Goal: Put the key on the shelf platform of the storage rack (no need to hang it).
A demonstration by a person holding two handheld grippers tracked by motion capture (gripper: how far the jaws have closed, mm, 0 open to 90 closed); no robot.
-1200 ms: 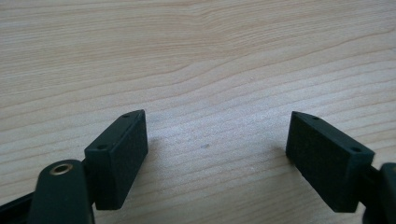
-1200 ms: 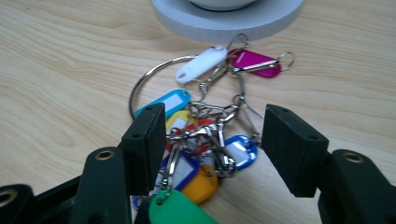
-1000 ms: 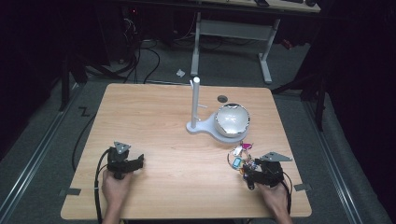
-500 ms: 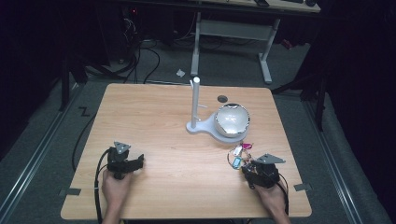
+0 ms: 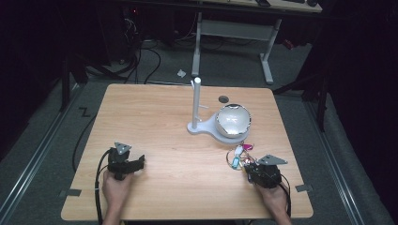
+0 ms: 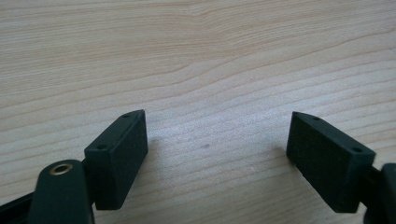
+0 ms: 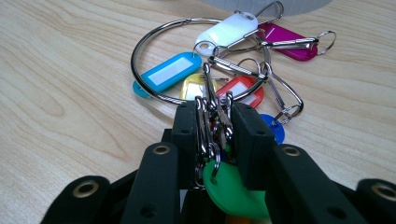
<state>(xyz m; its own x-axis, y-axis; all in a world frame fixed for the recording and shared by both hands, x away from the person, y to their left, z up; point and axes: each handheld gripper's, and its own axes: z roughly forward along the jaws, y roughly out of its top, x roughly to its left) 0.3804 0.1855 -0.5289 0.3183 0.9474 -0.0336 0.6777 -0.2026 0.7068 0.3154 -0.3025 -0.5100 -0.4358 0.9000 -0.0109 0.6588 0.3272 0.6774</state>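
A light wooden table (image 5: pixel 155 117) fills the middle of the frame. Right of centre stands a white stand (image 5: pixel 197 123) beside a silver bowl (image 5: pixel 232 120); a bunch of key tags (image 5: pixel 237 154) lies lower right.

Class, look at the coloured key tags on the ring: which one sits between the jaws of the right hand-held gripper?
The green tag. It lies between the closed jaws of the right hand-held gripper with its metal clips, while the light blue, white and magenta tags lie loose on the table beyond.
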